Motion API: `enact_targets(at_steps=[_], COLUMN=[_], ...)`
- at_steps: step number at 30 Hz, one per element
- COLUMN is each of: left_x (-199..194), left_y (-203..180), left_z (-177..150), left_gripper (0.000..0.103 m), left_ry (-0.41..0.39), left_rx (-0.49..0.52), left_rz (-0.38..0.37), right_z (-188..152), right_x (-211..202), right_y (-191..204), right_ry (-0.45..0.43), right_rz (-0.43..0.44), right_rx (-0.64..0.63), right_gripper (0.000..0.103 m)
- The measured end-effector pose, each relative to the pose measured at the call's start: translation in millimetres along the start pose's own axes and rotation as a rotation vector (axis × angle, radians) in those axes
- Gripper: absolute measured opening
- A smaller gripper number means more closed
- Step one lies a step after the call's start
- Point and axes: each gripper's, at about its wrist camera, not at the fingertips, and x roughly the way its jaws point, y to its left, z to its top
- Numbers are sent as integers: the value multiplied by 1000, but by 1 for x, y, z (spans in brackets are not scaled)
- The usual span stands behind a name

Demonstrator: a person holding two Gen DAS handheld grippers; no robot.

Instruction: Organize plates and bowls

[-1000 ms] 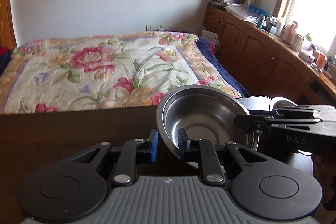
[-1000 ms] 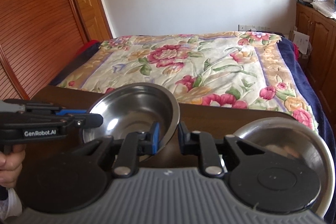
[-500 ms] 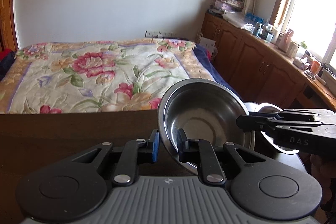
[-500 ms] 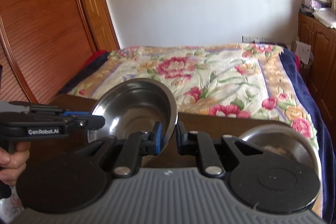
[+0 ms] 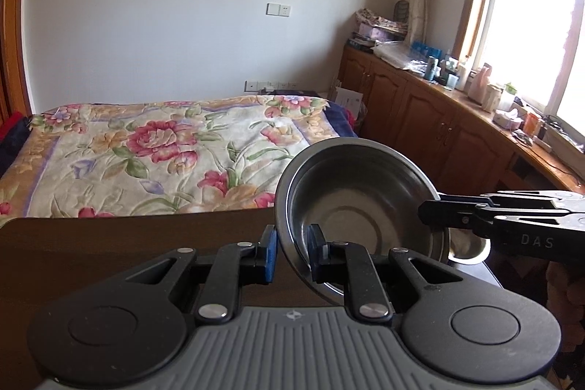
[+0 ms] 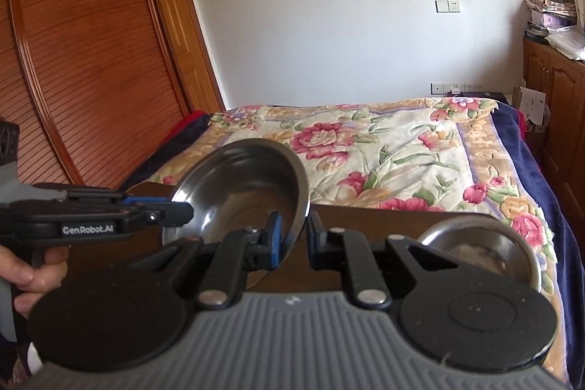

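A steel bowl [image 5: 358, 207] hangs tilted above the dark wooden table [image 5: 109, 236], held at two opposite sides of its rim. My left gripper [image 5: 292, 254] is shut on the near rim in the left wrist view, and the right gripper [image 5: 431, 212] reaches in from the right onto the far rim. In the right wrist view the same bowl [image 6: 248, 185] sits between the fingers of my right gripper [image 6: 295, 238], with the left gripper [image 6: 182, 211] pinching its left edge. A second steel bowl [image 6: 479, 247] rests on the table at the right, partly hidden.
A bed with a floral quilt [image 5: 164, 152] lies just beyond the table's far edge. Wooden cabinets [image 5: 438, 119] with clutter on top line the right wall under a window. A slatted wooden wardrobe [image 6: 73, 61] stands at the left. A person's hand [image 6: 33, 273] grips the left gripper's handle.
Both grippers have lifted the shared bowl higher above the table. The second bowl on the table now sits lower and smaller in both views.
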Motion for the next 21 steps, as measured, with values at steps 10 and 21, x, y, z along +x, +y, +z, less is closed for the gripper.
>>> enact_targets(at_steps=[10,21], left_x=[-37,-53], left_y=[-5,-3], left_z=[-22,-33], left_gripper=[19,19], left_ry=[-44,-57], left_rx=[8,15], left_rz=[-47,-59], right_z=[-19,-25], right_x=[-20,-34], right_y=[8,24], right_ry=[-8,-1], right_rz=[21,27], right_rx=[23,-17], right_gripper=[16,16])
